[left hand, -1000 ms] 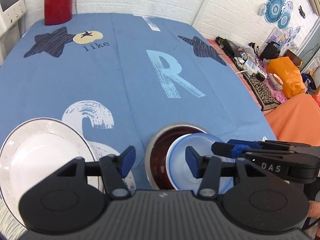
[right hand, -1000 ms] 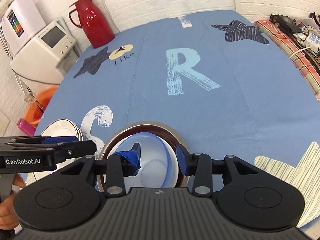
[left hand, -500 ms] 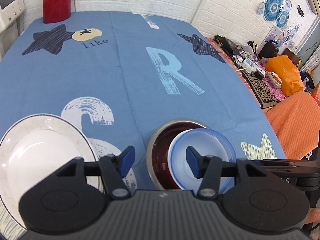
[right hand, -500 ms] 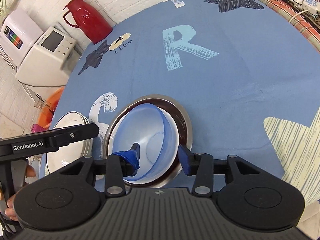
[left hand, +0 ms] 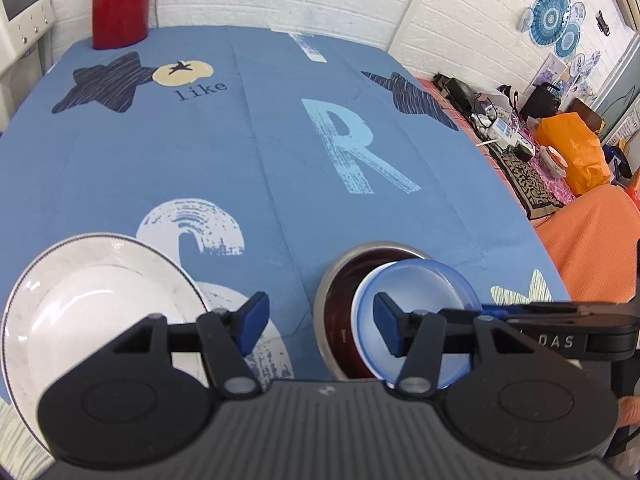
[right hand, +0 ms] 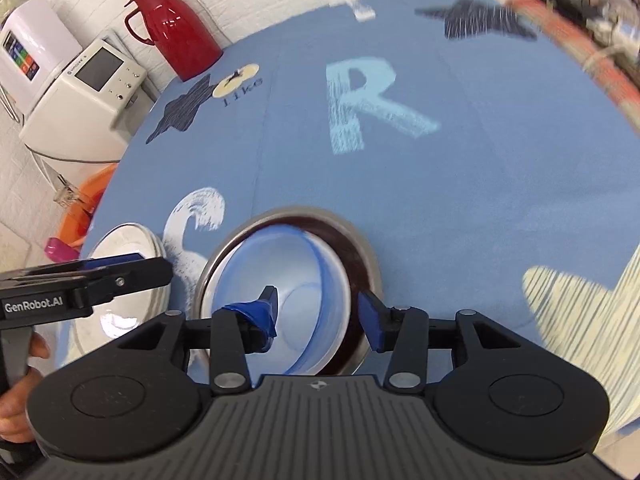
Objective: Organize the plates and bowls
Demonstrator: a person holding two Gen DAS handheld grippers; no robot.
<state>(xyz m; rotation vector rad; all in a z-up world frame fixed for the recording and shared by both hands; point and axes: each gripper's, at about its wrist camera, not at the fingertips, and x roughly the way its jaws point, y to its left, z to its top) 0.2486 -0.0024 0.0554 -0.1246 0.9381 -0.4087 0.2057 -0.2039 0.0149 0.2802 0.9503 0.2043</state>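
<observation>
Bowls sit nested near the worktop's front edge: a translucent blue bowl [right hand: 280, 300] rests tilted inside a dark metal bowl [right hand: 360, 252], with a white plate [left hand: 92, 304] just beside them on the left. The right gripper [right hand: 316, 316] has its fingers spread astride the blue bowl's near rim, not pinching it. The left gripper [left hand: 320, 326] hovers with fingers spread, holding nothing. The blue bowl looks light, thin and slippery; a rim pinch suits it best.

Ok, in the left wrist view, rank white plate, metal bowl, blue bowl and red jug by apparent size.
1. white plate
2. metal bowl, partly hidden
3. blue bowl
4. red jug, though it is farthest and cropped, so unsure.
</observation>
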